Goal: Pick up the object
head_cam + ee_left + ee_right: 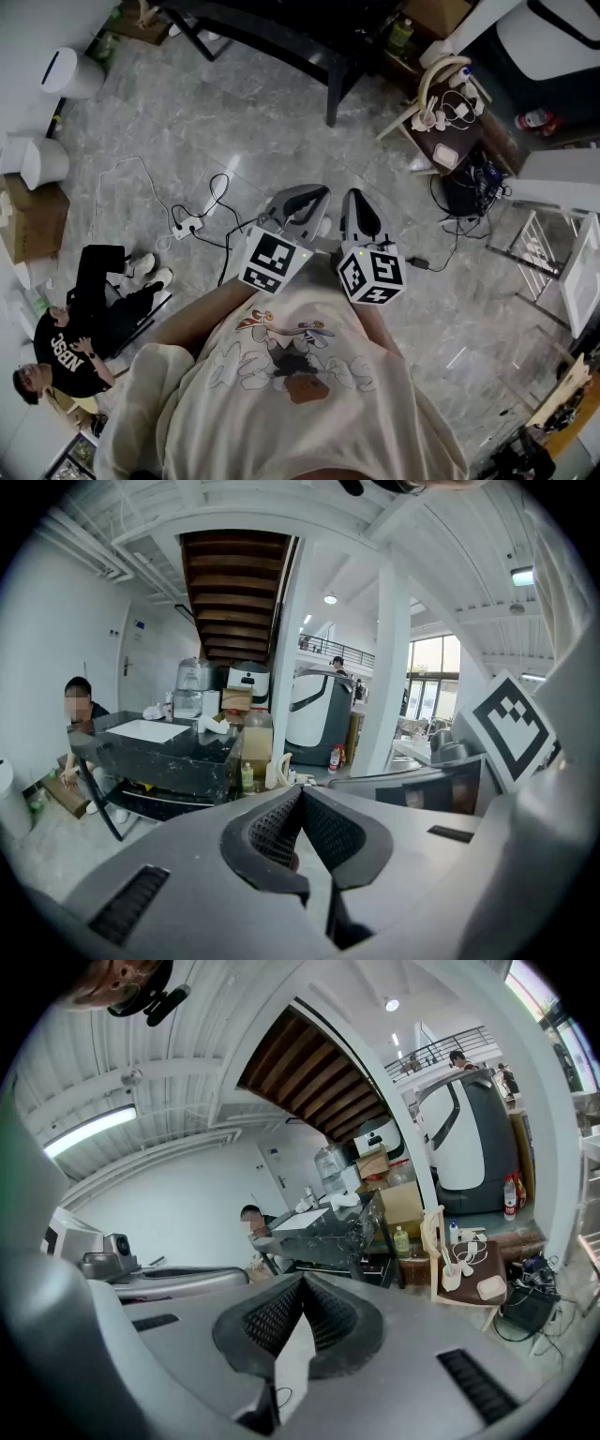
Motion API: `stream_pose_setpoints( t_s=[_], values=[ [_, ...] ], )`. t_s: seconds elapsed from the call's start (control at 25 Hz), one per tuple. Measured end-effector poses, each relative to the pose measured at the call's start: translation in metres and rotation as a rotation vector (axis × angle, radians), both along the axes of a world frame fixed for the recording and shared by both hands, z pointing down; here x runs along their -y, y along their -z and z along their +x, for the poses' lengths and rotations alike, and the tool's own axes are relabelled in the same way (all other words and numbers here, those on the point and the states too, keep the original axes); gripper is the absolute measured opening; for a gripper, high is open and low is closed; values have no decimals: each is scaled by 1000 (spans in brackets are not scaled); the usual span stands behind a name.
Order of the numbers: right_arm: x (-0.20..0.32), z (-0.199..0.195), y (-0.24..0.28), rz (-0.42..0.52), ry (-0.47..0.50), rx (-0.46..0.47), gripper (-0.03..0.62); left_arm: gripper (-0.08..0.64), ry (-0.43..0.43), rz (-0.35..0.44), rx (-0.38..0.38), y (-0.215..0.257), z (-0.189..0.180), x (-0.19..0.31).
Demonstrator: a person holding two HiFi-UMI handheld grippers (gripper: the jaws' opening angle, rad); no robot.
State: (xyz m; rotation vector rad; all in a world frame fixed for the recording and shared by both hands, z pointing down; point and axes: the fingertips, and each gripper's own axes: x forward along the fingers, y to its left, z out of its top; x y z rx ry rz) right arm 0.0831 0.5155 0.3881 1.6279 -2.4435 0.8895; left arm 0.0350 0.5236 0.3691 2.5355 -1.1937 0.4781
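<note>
Closest to the head camera, the person's cream printed shirt point(291, 375) fills the lower frame. Just beyond it the two grippers are held side by side at chest height, angled slightly downward, their marker cubes point(274, 260) almost touching.

The left gripper point(300, 791) has its jaws pressed together at the tips, with nothing between the ribbed pads. The right gripper point(302, 1279) is likewise fully closed and empty.

Below them lies the grey marble floor point(234, 122), where a white power strip point(187, 225) trails black cables. To the left, a seated person point(84, 337) in dark clothes sits low by the wall.

Farther off stand a black surface point(281, 37) and a small wooden chair point(441, 131) loaded with chargers. Which of these things is the one to pick up cannot be told, and neither gripper is near any of them.
</note>
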Motion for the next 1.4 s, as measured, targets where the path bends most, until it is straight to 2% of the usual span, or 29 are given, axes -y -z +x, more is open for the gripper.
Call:
stream_pose_setpoints(
  t_s=[0.12,0.28,0.44,0.76,1.08,1.4],
  values=[
    [-9,2,14,11,6,5,17,14,30,-15,-23,11,-2,-9],
    [-13,2,12,-3,17,4,17,14,19,9,-5,14,2,-12],
    [-17,3,12,-5,7,21,17,14,48,-9,-6,12,-9,-14],
    [-20,12,14,0,-10,29,18,14,2,1,17,11,9,-20],
    [-31,29,6,-22,-31,84,18,14,-10,-59,-2,2,27,-33],
    [-24,28,-3,-43,-44,100,18,14,-2,-79,19,-7,22,-25]
  ],
)
